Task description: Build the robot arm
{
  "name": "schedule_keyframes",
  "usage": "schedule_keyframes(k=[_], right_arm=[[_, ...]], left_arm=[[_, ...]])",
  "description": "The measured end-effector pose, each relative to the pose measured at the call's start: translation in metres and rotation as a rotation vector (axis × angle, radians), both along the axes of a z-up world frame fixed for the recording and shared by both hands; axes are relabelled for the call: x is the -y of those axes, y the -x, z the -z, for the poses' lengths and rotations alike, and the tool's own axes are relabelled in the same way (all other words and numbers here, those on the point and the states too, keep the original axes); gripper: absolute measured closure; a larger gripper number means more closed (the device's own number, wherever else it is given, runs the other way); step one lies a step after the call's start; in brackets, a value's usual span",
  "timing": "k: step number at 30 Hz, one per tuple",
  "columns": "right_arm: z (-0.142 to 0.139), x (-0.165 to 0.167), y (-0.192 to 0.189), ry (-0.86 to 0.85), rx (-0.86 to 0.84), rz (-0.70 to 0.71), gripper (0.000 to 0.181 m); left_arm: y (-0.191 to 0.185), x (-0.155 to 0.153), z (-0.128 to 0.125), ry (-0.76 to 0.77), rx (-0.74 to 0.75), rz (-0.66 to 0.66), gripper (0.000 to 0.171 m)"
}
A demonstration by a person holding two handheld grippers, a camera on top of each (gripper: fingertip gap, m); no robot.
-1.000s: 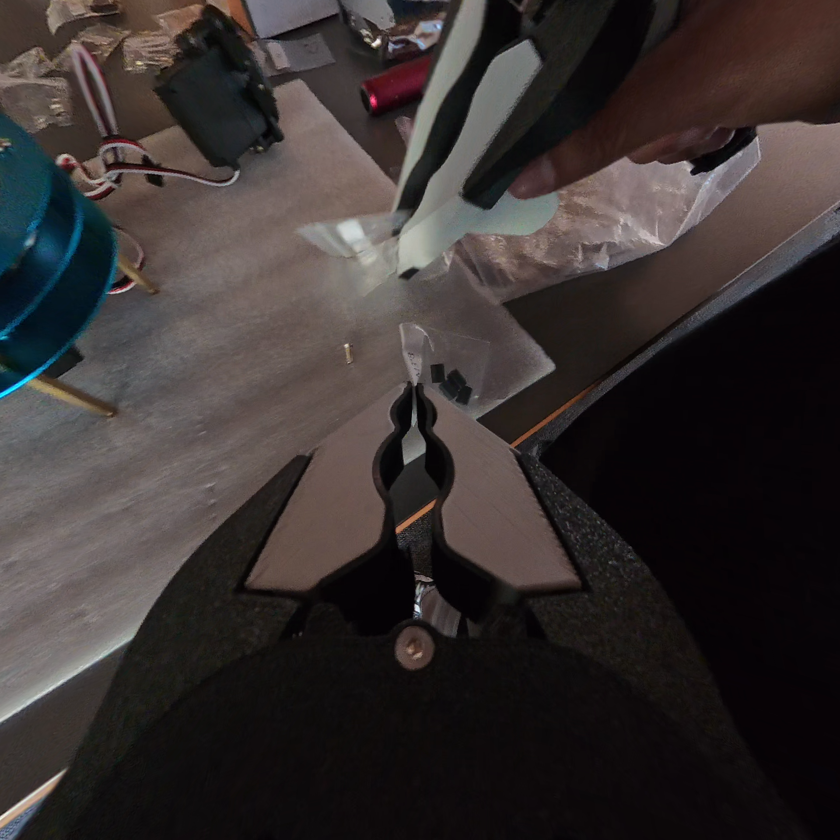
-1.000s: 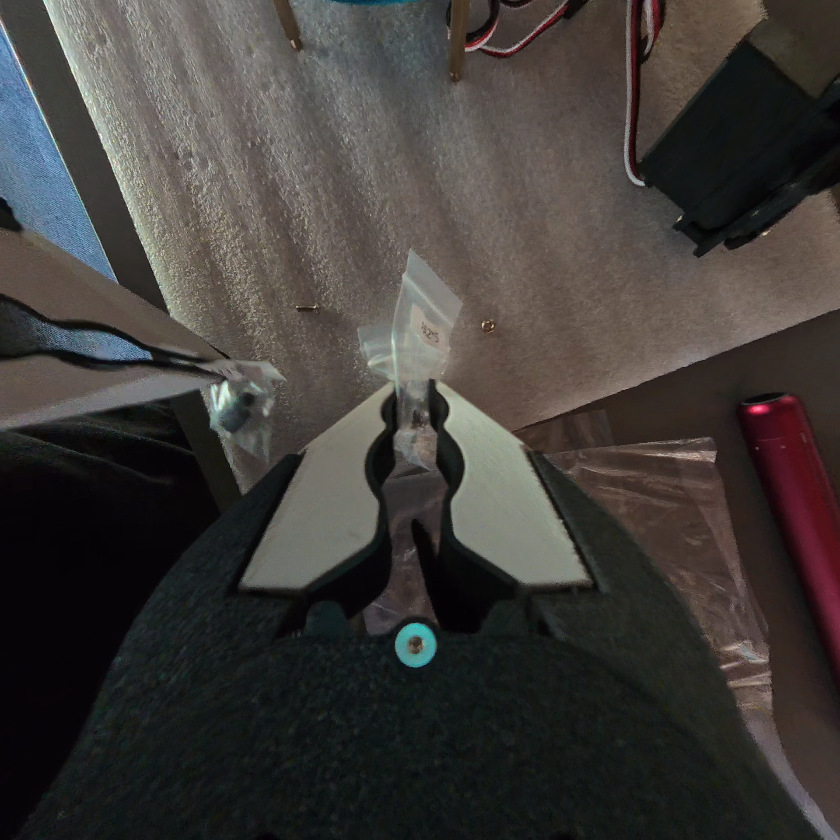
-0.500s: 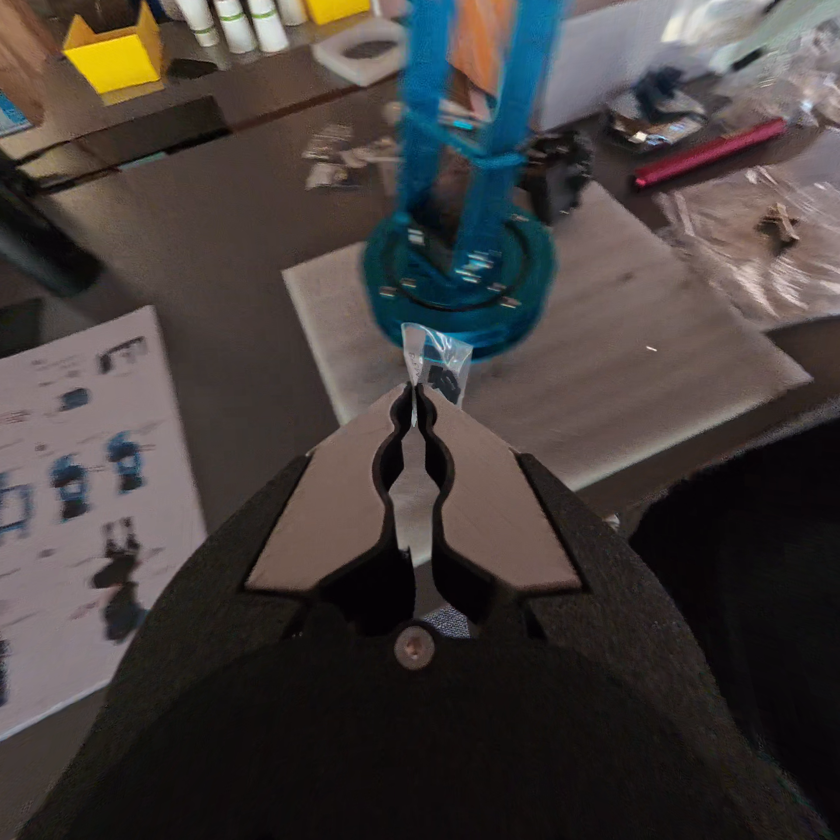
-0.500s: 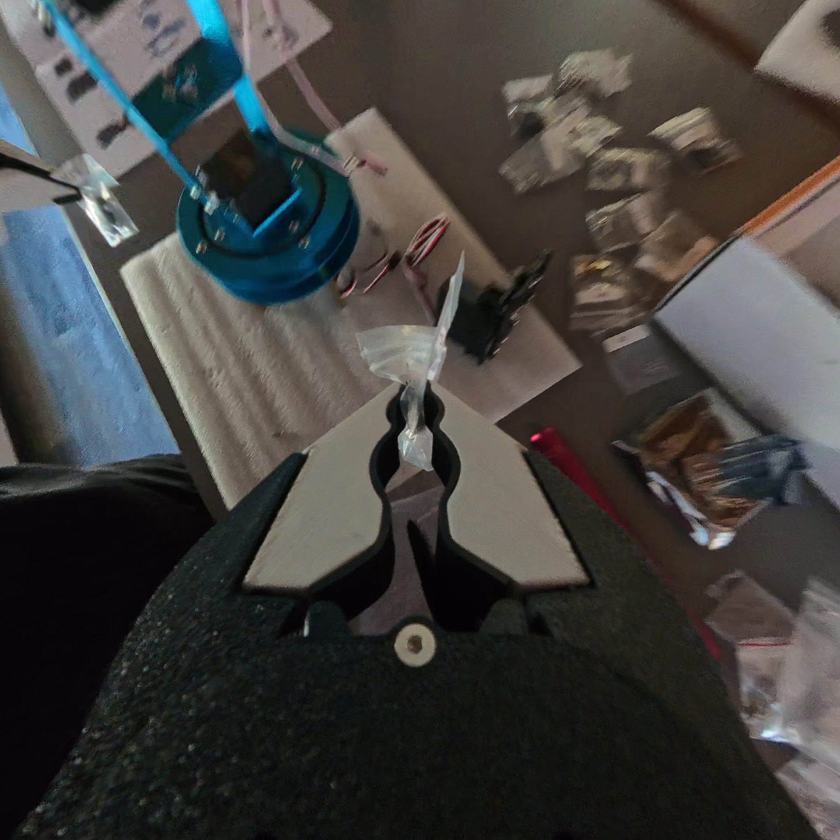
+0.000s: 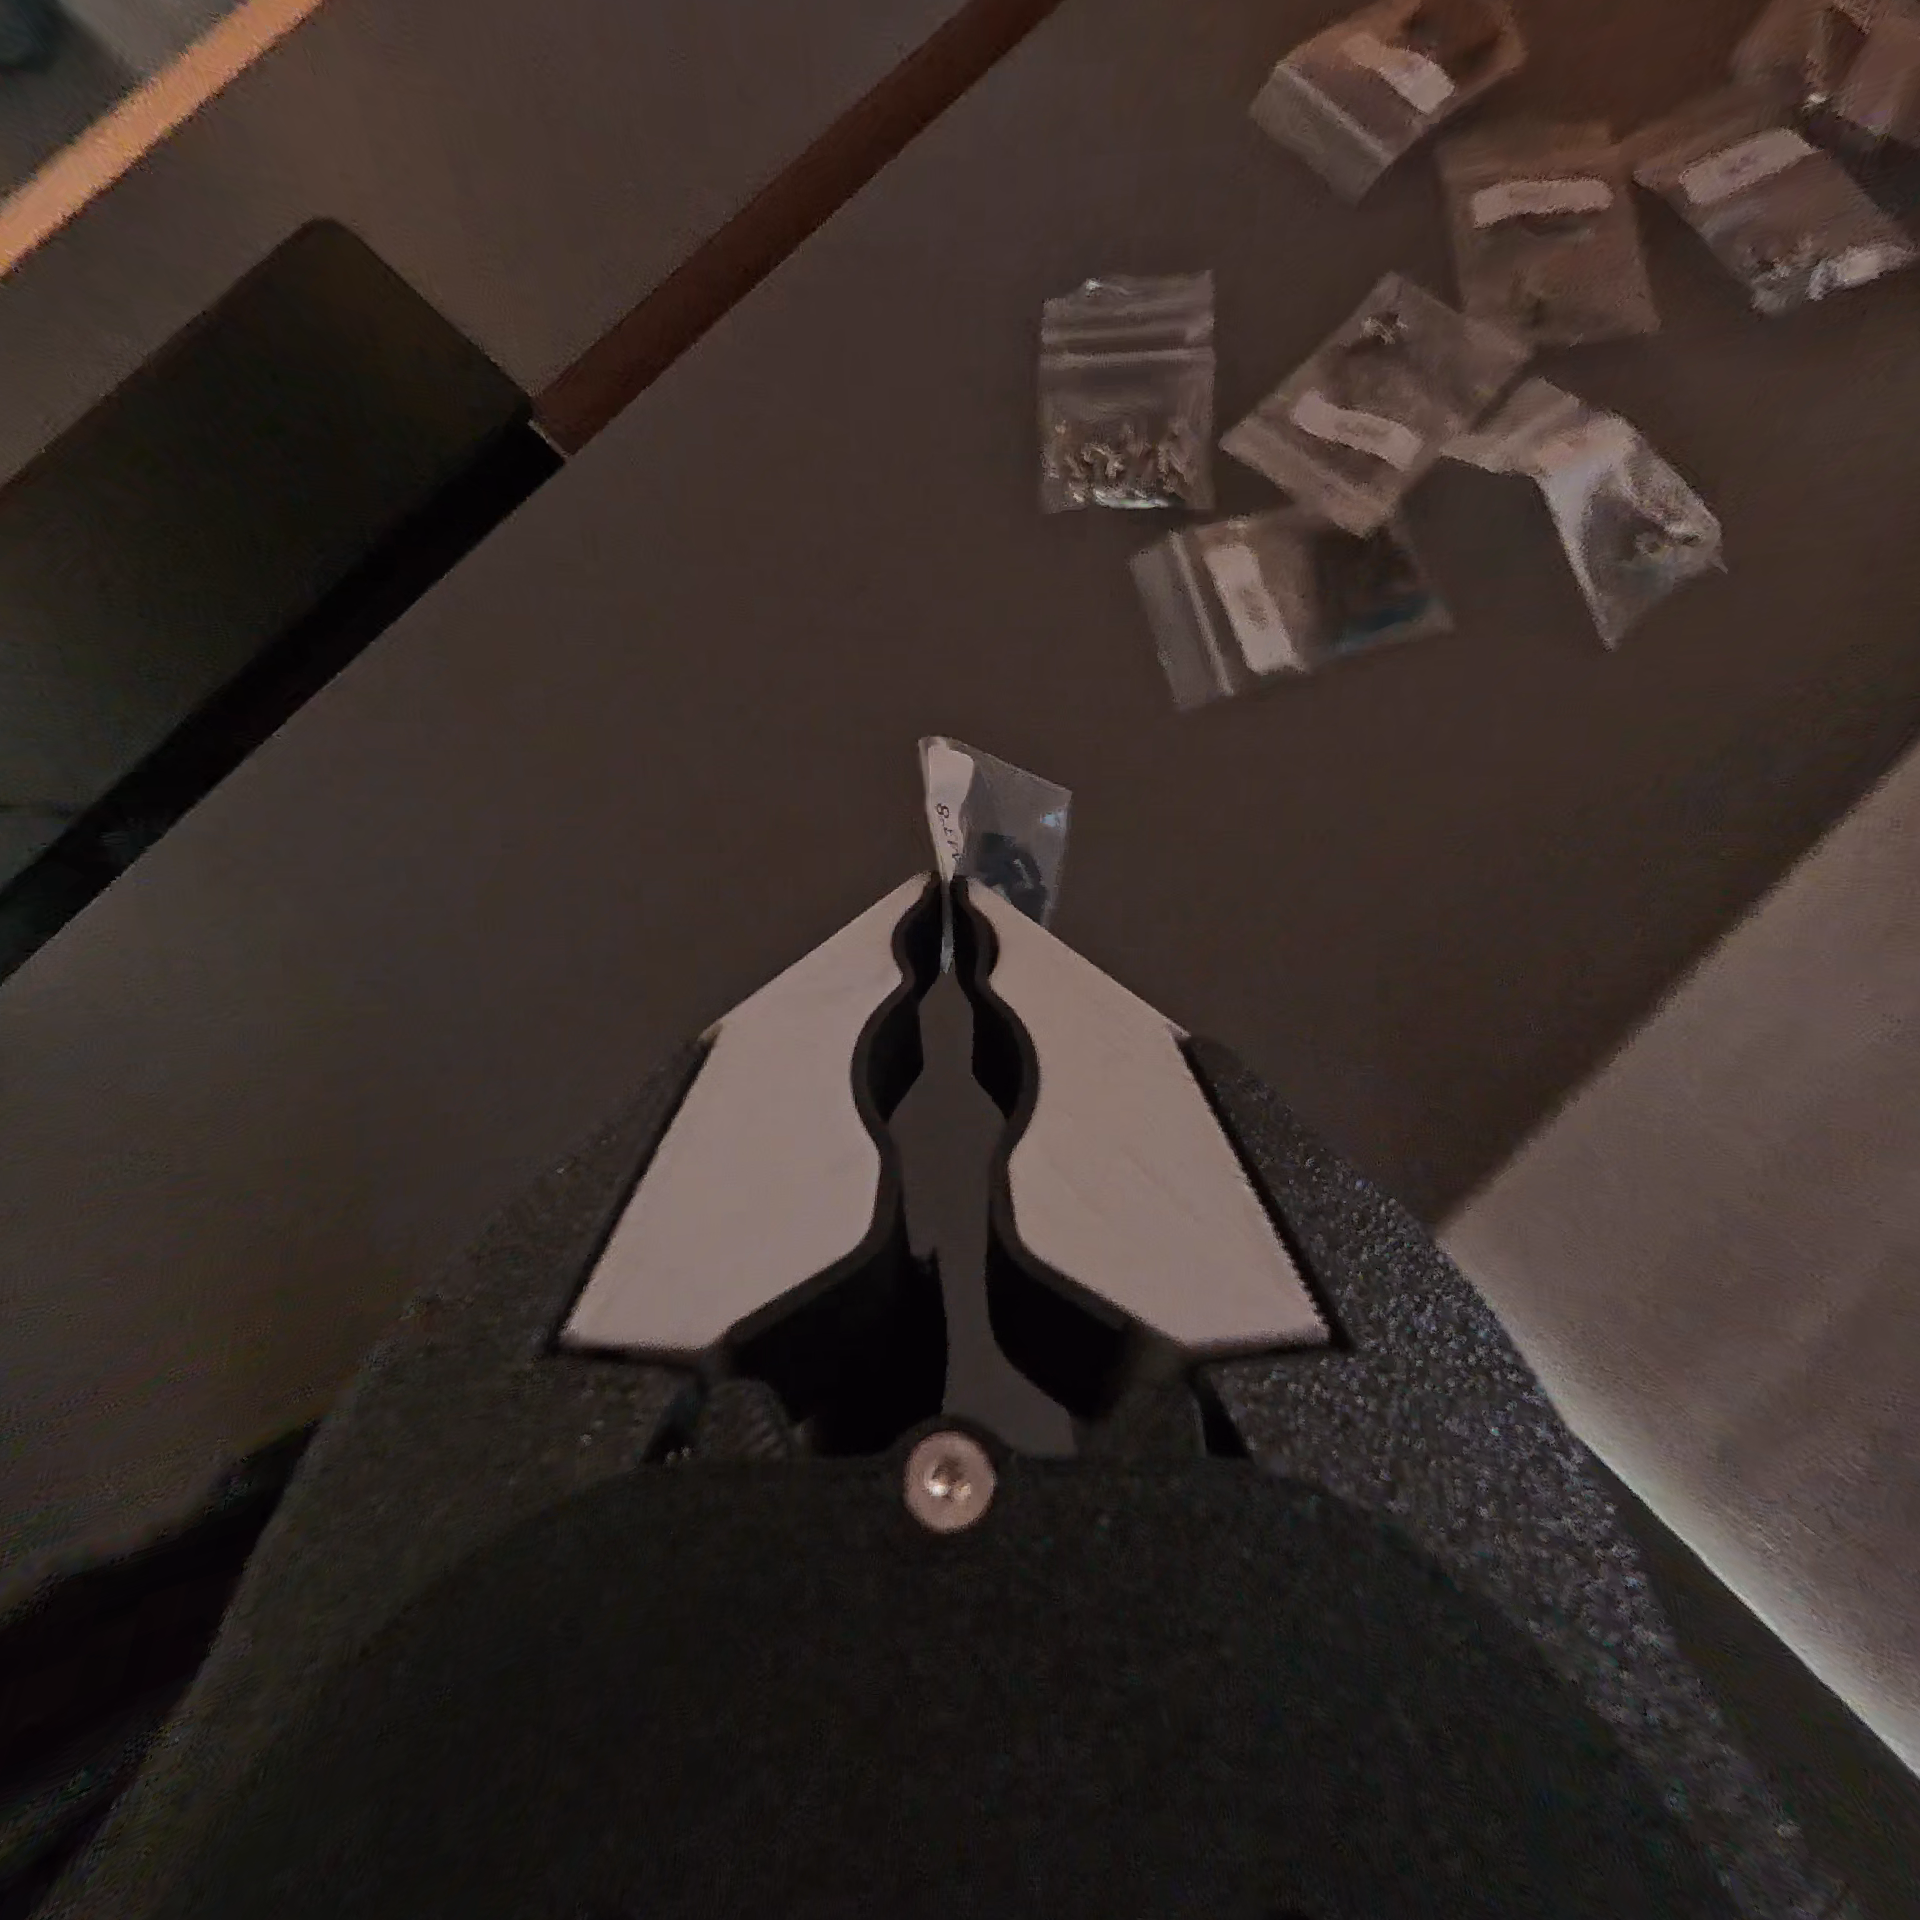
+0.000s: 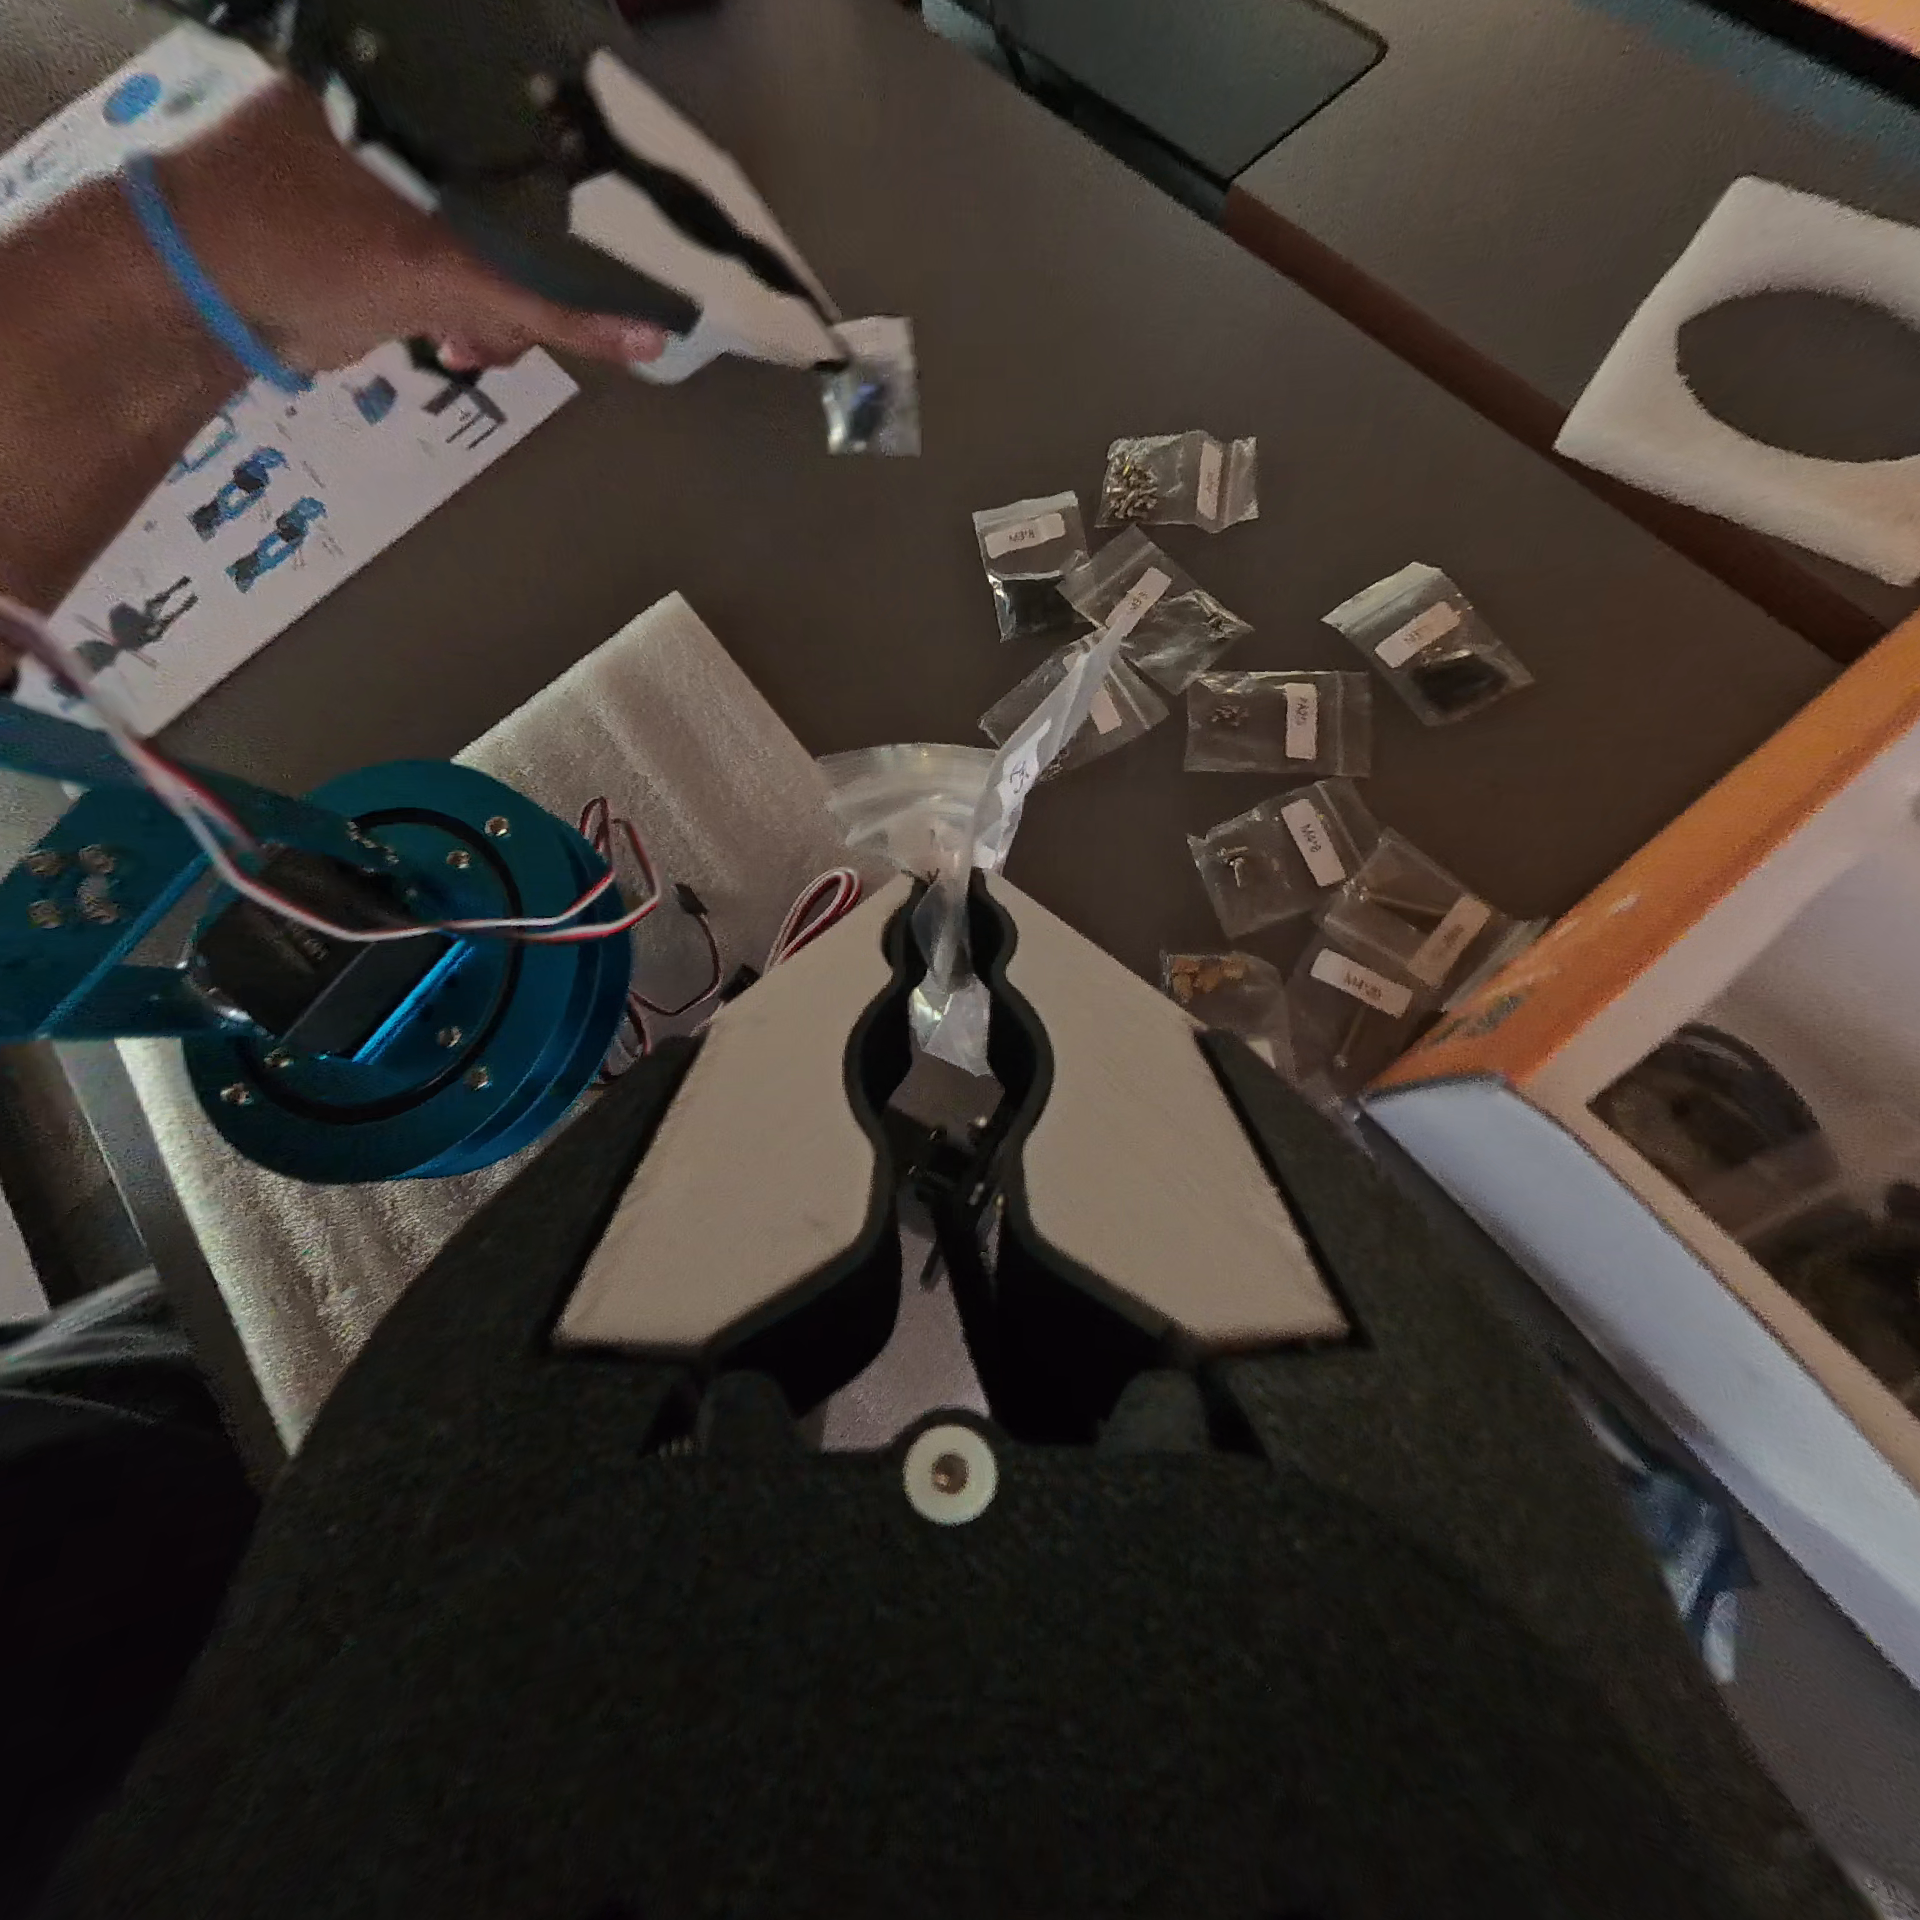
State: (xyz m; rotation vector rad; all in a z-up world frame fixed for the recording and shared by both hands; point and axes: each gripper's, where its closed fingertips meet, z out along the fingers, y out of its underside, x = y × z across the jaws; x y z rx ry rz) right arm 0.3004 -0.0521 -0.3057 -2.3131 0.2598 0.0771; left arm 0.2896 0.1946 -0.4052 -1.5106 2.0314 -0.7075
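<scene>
My left gripper (image 5: pixel 948 883) is shut on a small clear zip bag of black parts (image 5: pixel 995 821), held above the dark table. In the right wrist view the same gripper (image 6: pixel 831 358) and its bag (image 6: pixel 873 390) hang at upper left, held by a hand. My right gripper (image 6: pixel 945 883) is shut on another small clear bag with a white label (image 6: pixel 1023 779), held above the table. A pile of several small labelled parts bags (image 6: pixel 1278 717) lies just beyond it and also shows in the left wrist view (image 5: pixel 1351 436).
A blue round metal base with a bracket and servo wires (image 6: pixel 343 956) stands on a grey foam pad (image 6: pixel 623 727) at left. An instruction sheet (image 6: pixel 260 499) lies far left. An orange and white box (image 6: pixel 1714 1091) is at right. White foam with a round hole (image 6: pixel 1766 416) lies far right. The grippers' ends are close to 25 centimetres from one another.
Both grippers have lifted and swung away from the foam pad toward the pile of small bags, each still holding its bag. The left gripper now looks over bare dark table.
</scene>
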Motion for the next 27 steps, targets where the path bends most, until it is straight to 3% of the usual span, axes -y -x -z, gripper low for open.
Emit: schedule_keyframes(k=[4,6,9,12,14,16,18,21,23,25,27], right_arm=[[0.017,-0.031,-0.023,0.056,0.025,-0.048,0.176],[0.023,-0.049,-0.035,0.085,0.089,-0.066,0.176],[0.020,-0.076,-0.034,0.035,0.208,-0.143,0.176],[0.013,-0.092,-0.033,-0.032,0.401,-0.178,0.175],[0.005,-0.099,-0.026,-0.093,0.544,-0.211,0.174],[-0.003,-0.103,-0.018,-0.139,0.711,-0.249,0.175],[-0.007,-0.104,-0.015,-0.126,0.891,-0.269,0.175],[-0.008,-0.104,-0.008,-0.110,1.060,-0.309,0.175],[-0.004,-0.103,-0.004,-0.097,1.062,-0.327,0.175],[-0.003,-0.101,-0.005,-0.100,1.043,-0.324,0.175],[-0.004,-0.099,-0.003,-0.123,1.032,-0.330,0.175]], left_arm=[[-0.028,-0.011,0.024,0.040,-0.115,0.054,0.169],[-0.032,-0.019,0.014,0.012,-0.101,-0.017,0.128],[-0.027,0.000,-0.025,0.083,0.000,-0.080,0.123],[-0.021,0.068,-0.074,0.495,0.081,-0.056,0.119],[-0.015,0.114,-0.101,0.844,0.049,0.011,0.092],[-0.011,0.136,-0.112,1.066,-0.030,0.038,0.074],[-0.008,0.147,-0.118,1.217,-0.090,0.064,0.075],[-0.009,0.145,-0.123,1.311,-0.117,0.055,0.103],[-0.010,0.142,-0.122,1.303,-0.120,0.057,0.116],[-0.006,0.146,-0.120,1.270,-0.134,0.094,0.150],[-0.006,0.149,-0.113,1.235,-0.153,0.090,0.159]])
